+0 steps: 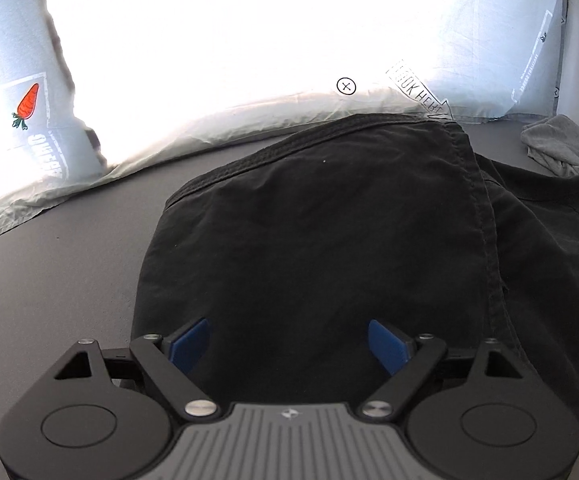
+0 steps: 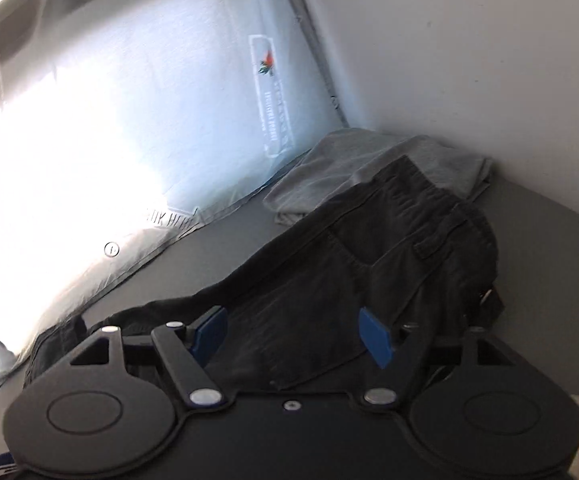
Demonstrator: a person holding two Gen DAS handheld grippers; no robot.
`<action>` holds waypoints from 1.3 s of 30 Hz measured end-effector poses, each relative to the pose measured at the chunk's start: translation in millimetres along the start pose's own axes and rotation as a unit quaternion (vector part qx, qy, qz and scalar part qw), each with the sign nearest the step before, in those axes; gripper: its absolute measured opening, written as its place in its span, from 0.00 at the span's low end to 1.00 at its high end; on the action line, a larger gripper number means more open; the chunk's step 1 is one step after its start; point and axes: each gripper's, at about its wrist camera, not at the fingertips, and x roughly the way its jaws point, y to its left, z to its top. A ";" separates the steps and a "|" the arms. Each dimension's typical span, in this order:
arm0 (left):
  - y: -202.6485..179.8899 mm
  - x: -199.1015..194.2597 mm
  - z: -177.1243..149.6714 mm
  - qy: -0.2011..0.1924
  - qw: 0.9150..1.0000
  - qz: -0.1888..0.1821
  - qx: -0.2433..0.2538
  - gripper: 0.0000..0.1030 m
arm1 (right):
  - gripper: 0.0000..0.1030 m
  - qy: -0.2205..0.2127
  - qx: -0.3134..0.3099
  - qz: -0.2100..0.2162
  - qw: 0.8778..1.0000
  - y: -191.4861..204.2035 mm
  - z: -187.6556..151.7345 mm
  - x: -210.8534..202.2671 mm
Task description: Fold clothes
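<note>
I have both tongs wide and empty, left tongs (image 1: 289, 344) and right tongs (image 2: 293, 334) hovering over the black trousers (image 1: 321, 232) lying part-folded on the grey desk (image 1: 57, 264), probably released to settle flat.

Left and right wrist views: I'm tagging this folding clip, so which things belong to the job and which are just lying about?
Job:
- black trousers
- grey garment, possibly next
- left gripper, open
- right gripper, open

Lying about:
- carrot-print sheet
- white wall
- grey surface
</note>
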 end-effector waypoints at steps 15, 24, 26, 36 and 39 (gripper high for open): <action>-16.5 78.0 31.4 0.050 0.997 0.020 -0.053 1.00 | 0.86 0.039 0.172 -0.142 0.974 -90.7 11.3 66.8; -18.7 78.2 30.3 0.058 0.997 0.025 -0.053 1.00 | 1.00 0.055 0.178 -0.135 0.973 -89.2 0.1 94.6; -18.9 77.9 29.8 0.057 0.996 0.027 -0.057 1.00 | 0.86 0.052 0.178 -0.121 0.975 -88.9 0.3 92.1; -16.5 79.5 30.2 0.063 0.996 0.024 -0.062 1.00 | 0.36 -0.001 0.327 0.034 0.944 -117.2 -6.0 77.0; -17.0 78.4 29.1 0.060 0.996 0.025 -0.064 1.00 | 0.33 -0.026 0.363 0.108 0.925 -117.9 -9.4 69.7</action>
